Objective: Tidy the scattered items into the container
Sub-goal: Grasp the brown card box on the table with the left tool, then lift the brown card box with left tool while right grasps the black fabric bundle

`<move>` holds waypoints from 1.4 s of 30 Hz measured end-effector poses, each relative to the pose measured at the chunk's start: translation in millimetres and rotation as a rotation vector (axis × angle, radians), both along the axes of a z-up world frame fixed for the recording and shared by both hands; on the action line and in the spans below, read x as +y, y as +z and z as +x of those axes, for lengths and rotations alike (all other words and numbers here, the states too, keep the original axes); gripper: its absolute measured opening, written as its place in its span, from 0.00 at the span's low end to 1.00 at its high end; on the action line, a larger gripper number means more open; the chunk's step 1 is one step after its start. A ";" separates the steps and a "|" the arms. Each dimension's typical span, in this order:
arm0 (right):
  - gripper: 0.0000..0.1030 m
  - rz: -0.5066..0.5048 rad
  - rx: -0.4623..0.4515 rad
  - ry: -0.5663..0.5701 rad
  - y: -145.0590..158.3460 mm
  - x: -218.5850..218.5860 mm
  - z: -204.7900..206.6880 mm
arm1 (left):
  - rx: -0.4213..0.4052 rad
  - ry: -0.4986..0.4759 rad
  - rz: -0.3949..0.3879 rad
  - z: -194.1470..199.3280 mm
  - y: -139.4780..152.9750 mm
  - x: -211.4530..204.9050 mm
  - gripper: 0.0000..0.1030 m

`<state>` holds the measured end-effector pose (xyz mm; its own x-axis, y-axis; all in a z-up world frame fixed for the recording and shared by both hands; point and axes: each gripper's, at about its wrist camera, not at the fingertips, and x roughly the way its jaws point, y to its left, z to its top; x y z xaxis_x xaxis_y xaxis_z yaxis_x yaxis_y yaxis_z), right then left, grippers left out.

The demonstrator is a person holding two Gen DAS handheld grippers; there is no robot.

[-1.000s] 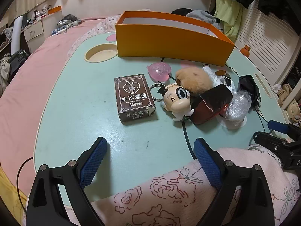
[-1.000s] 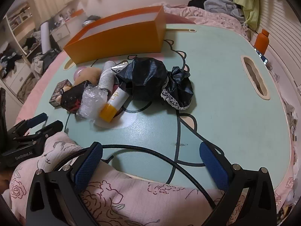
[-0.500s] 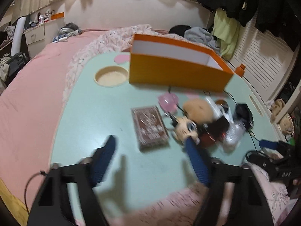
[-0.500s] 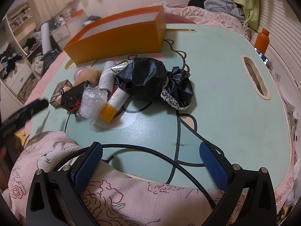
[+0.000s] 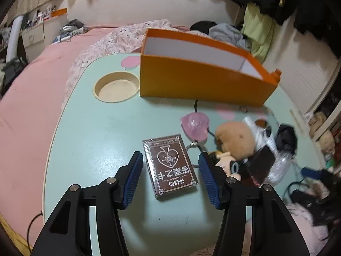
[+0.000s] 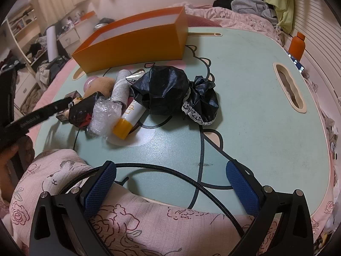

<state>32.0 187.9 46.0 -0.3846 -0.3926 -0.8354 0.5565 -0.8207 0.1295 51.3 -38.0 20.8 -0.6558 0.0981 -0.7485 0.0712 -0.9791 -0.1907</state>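
Note:
A brown card box [image 5: 172, 170] lies flat on the mint table [image 5: 89, 140]. My left gripper [image 5: 170, 155] straddles it with its jaws closing; a gap shows between each blue pad and the box. The orange container [image 5: 202, 85] stands at the back, open-topped. To the right of the box sits a pile: a pink heart piece [image 5: 195, 125], a tan plush [image 5: 234, 138] and a small figurine [image 5: 226, 162]. In the right wrist view I see a black bag [image 6: 162, 89], a lip balm tube [image 6: 130, 117] and bubble wrap [image 6: 104, 115]. My right gripper [image 6: 171, 168] hangs open over the table's near edge, holding nothing.
A round cup recess [image 5: 116, 86] lies left of the container. A black cable [image 6: 162, 167] loops across the near edge over pink floral fabric [image 6: 127, 224]. A handle slot [image 6: 289, 87] and an orange bottle [image 6: 296, 47] are at the right. A pink bed surrounds the table.
My left gripper has moved forward over the table until its fingers flank the card box, and its jaws have narrowed. The right gripper has stayed put.

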 end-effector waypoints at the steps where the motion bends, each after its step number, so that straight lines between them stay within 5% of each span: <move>1: 1.00 0.000 0.000 0.000 0.0 -0.2 0.0 | -0.005 -0.004 -0.014 -0.7 -2.3 2.9 0.54; 5: 1.00 0.002 0.001 0.000 -0.5 -0.4 -0.2 | 0.012 0.000 -0.108 -0.5 -5.8 13.6 0.40; 15: 1.00 -0.052 -0.010 -0.007 1.4 6.6 -2.9 | 0.158 0.064 -0.084 26.4 1.7 5.6 0.40; 17: 0.89 -0.127 -0.023 -0.021 5.1 16.7 -7.0 | 0.217 0.067 -0.092 34.5 7.7 6.2 0.40; 21: 0.88 -0.147 0.074 -0.037 21.7 23.1 -15.4 | 0.307 0.061 -0.113 47.7 17.6 9.0 0.41; 26: 0.88 -0.118 0.184 0.000 36.0 6.6 -23.7 | 0.323 0.053 -0.130 48.4 21.4 11.7 0.41; 33: 0.88 -0.112 0.148 0.003 25.4 -18.3 -55.3 | 0.323 0.055 -0.122 47.8 21.6 10.6 0.41; 34: 0.83 -0.108 0.131 -0.001 21.3 -19.3 -59.7 | 0.323 0.054 -0.124 47.7 21.4 10.7 0.41; 35: 0.64 -0.099 0.108 -0.001 15.9 -20.1 -63.5 | 0.323 0.055 -0.125 47.7 21.1 11.2 0.41; 36: 0.59 -0.085 0.078 0.000 10.2 -21.9 -67.4 | 0.324 0.055 -0.126 47.6 21.0 11.6 0.41; 42: 0.49 -0.114 0.118 -0.017 17.9 -12.4 -61.8 | 0.336 0.051 -0.129 48.9 22.8 12.4 0.41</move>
